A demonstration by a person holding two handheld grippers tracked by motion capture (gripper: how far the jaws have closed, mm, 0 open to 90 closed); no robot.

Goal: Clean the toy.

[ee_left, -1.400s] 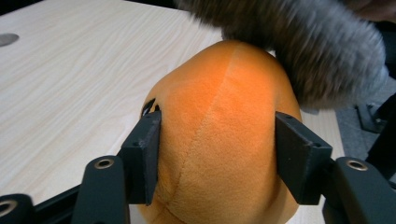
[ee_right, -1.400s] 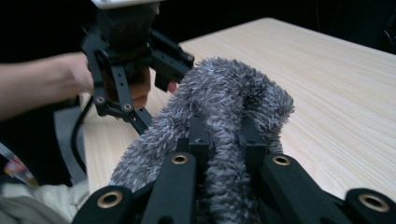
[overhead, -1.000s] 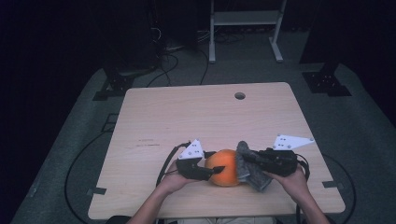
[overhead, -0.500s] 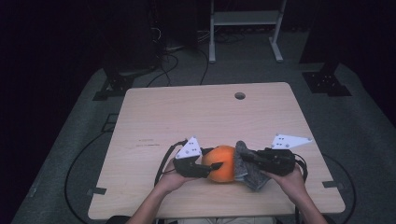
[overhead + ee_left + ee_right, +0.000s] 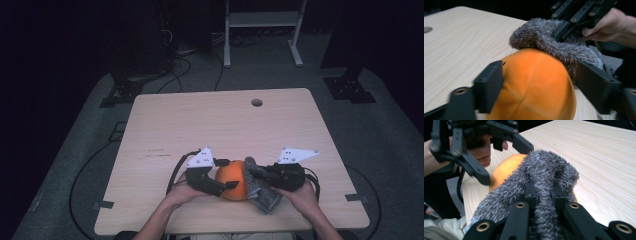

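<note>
Currently the orange plush ball [image 5: 233, 179] sits on the wooden counter [image 5: 220, 125] near its front edge, between the two hands. Left tongs [image 5: 226, 173] reach in from the left side of the high view; their jaws have just been opening and now stand apart on either side of the ball, one above and one below in that view. In the left gripper view the ball [image 5: 534, 82] lies between the two black jaws, very close to both; whether a jaw still touches the plush I cannot tell. Right tongs [image 5: 252, 171] come in from the right and are clamped together on a grey fuzzy cloth [image 5: 259, 189]. In the right gripper view the cloth [image 5: 541, 185] is pinched as a raised fold between the jaws, which are pressed tight on it. Cloth drapes against the right side of the ball and touches it; in the left gripper view it [image 5: 554, 43] lies over the top far edge of the orange surface. Left hand [image 5: 181, 192] and right hand [image 5: 300, 195] both rest low on the counter, at its near edge.
</note>
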